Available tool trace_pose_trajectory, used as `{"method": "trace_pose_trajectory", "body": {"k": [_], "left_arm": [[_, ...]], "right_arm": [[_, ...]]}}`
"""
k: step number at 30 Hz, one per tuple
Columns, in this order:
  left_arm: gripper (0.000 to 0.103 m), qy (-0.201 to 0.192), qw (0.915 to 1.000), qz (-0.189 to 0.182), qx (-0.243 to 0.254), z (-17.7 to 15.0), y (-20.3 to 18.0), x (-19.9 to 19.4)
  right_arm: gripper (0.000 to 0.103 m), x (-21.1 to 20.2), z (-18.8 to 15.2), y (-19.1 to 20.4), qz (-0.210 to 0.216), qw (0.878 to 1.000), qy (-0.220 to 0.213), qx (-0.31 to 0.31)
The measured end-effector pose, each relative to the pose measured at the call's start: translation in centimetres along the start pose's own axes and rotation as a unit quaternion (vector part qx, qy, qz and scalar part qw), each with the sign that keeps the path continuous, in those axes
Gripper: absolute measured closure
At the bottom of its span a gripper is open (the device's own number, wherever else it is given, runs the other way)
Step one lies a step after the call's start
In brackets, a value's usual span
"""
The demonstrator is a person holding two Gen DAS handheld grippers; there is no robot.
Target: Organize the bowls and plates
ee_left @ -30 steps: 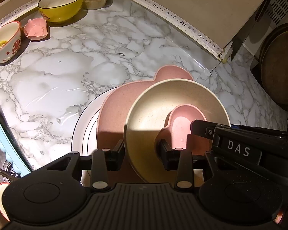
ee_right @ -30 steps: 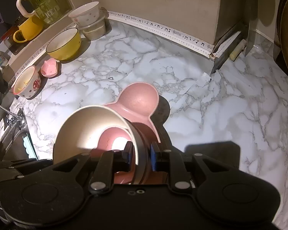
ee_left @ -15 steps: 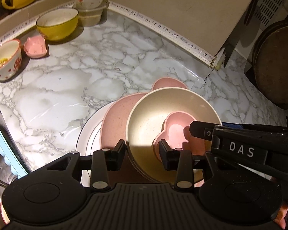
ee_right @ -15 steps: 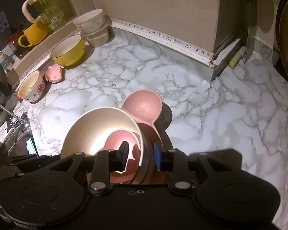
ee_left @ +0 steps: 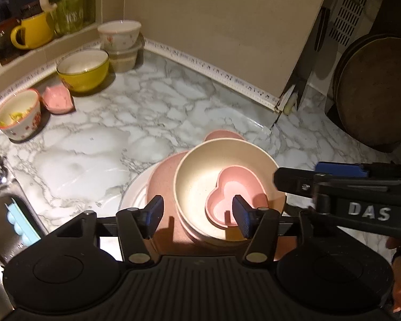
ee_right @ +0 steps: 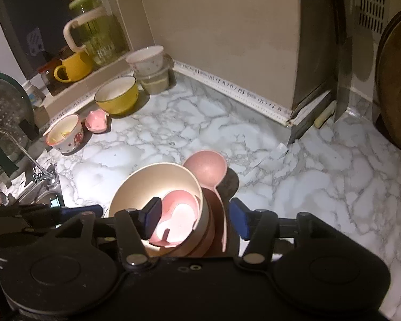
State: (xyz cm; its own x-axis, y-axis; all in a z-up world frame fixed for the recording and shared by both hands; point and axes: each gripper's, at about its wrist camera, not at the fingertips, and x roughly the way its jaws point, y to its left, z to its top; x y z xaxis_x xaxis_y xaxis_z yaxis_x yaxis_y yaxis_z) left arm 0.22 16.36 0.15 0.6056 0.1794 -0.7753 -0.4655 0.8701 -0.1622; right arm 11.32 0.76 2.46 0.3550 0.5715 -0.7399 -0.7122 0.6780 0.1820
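A stack stands on the marble counter: a white plate (ee_left: pixel 136 195) at the bottom, a pink mouse-eared plate (ee_left: pixel 163 179) on it, then a cream bowl (ee_left: pixel 200 171) with a small pink heart-shaped dish (ee_left: pixel 235 192) inside. The right wrist view shows the cream bowl (ee_right: pixel 147 179), the heart dish (ee_right: pixel 179 214) and a pink ear (ee_right: pixel 205 168). My left gripper (ee_left: pixel 197 212) is open, raised over the stack's near edge. My right gripper (ee_right: pixel 195 218) is open, its jaws on either side of the bowl's right rim without touching it.
A yellow bowl (ee_left: pixel 83 69), a small pink dish (ee_left: pixel 57 101), a patterned cup (ee_left: pixel 17 117) and a white bowl on a lidded tub (ee_left: pixel 120 42) line the back left. A sink with a tap (ee_right: pixel 26 160) lies to the left. Dark round boards (ee_left: pixel 377 91) lean at the right.
My right gripper opened and let go of the cream bowl's rim. Both grippers opened wider and lifted back from the stack, which now rests on the counter.
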Motion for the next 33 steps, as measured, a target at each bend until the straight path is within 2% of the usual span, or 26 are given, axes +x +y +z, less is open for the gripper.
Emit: {"method": "trace_pose_trajectory", "body": {"k": [5,8,11,13,15,18,20,22,28,33], "left_arm": [[0.046,-0.024,0.9997,0.0,0.009,-0.6,-0.3,-1.5],[0.036,-0.046,0.9987,0.001,0.019,-1.1,-0.7,-2.4],[0.031,-0.068,0.9973,-0.001,0.027,-1.6,-1.0,-3.3],[0.024,-0.084,0.996,-0.005,0.028,-2.0,-1.1,-3.9],[0.024,-0.096,0.9949,-0.01,0.03,-2.3,-1.4,-4.4],[0.021,-0.111,0.9932,-0.02,0.029,-2.9,-1.7,-5.1],[0.009,-0.12,0.992,-0.024,0.029,-3.3,-1.9,-5.5],[0.001,-0.125,0.9916,-0.017,0.029,-3.7,-2.1,-5.7],[0.001,-0.118,0.9922,-0.032,0.025,-4.9,-2.4,-5.7],[0.001,-0.119,0.9919,-0.027,0.035,-6.1,-2.8,-5.8]], "right_arm": [[0.034,-1.9,-0.8,-0.6,0.008,1.0,-0.027,-0.005],[0.025,-2.9,-1.5,-0.9,0.013,0.999,-0.047,-0.013],[0.019,-3.7,-2.3,-1.5,0.03,0.998,-0.058,-0.012],[0.017,-4.4,-3.1,-1.7,0.039,0.996,-0.076,-0.013],[0.009,-5.2,-3.8,-1.8,0.045,0.994,-0.098,-0.02],[0.006,-6.3,-4.8,-1.8,0.039,0.989,-0.135,-0.034],[0.004,-7.0,-5.4,-1.9,0.034,0.987,-0.154,-0.036],[0.002,-7.5,-6.0,-2.2,0.028,0.985,-0.167,-0.032],[0.001,-8.4,-7.7,-3.1,0.013,0.983,-0.184,-0.008],[0.001,-8.8,-9.2,-3.3,0.01,0.98,-0.197,0.001]]}}
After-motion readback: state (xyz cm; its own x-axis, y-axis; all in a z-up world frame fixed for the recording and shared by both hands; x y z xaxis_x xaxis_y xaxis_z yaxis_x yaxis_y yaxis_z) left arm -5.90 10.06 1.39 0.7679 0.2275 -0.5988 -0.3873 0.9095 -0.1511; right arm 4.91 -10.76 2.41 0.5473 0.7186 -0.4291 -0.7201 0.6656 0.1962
